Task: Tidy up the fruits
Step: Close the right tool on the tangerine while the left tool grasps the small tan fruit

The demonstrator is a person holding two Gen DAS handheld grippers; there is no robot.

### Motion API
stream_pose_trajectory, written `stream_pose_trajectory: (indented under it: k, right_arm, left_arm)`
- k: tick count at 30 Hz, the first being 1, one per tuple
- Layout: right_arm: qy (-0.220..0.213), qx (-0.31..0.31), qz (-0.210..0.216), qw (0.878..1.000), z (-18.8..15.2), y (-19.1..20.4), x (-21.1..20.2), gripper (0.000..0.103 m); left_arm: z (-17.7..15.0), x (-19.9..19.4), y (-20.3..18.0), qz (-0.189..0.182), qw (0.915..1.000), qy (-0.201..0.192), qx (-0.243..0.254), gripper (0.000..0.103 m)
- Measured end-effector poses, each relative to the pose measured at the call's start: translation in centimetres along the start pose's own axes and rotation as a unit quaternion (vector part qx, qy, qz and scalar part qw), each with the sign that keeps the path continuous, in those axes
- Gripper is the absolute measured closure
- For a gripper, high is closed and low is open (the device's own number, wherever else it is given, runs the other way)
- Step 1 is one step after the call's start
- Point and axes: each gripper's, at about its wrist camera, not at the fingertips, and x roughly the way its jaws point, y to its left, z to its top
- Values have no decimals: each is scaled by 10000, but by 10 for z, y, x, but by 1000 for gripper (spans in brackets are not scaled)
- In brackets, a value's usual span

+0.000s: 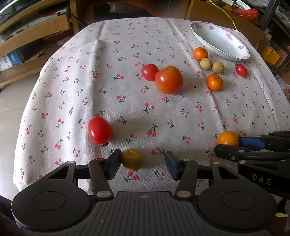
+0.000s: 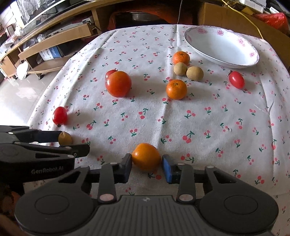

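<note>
My left gripper (image 1: 143, 161) is open around a small brown longan (image 1: 131, 159) that touches its left pad, with a gap to the right pad. My right gripper (image 2: 146, 165) is open around an orange fruit (image 2: 145, 156), its pads close beside it. A white flowered plate (image 2: 224, 59) sits empty at the far right. On the cherry-print cloth lie a big tomato (image 2: 118, 83), a cherry tomato (image 2: 59, 115), two mandarins (image 2: 176, 89), two longans (image 2: 194, 73) and another cherry tomato (image 2: 236, 79).
The table's left edge drops to a tiled floor (image 2: 16, 98). Wooden shelves (image 2: 54, 39) stand beyond at the left, cardboard boxes (image 1: 217, 12) behind the plate. The right gripper shows in the left wrist view (image 1: 250, 150), close beside my left one.
</note>
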Motion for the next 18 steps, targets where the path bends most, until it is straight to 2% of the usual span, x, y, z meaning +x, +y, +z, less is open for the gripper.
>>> stream_pose_trajectory:
  k: [7,14,18]
  right_arm:
    - [22,-23,90,10000,-2,-3,-2,74]
    - [16,-10,122,9999,-1,-4,-1,74]
    - [21,13,135,9999,1,-5,0,74]
  left_arm:
    - [1,0,-2,-66,9999,-38,65,50]
    - [-1,0,-2,-129,9998,-52,148,50]
    - [-3,0,-5,-11,9996,-56,274,49]
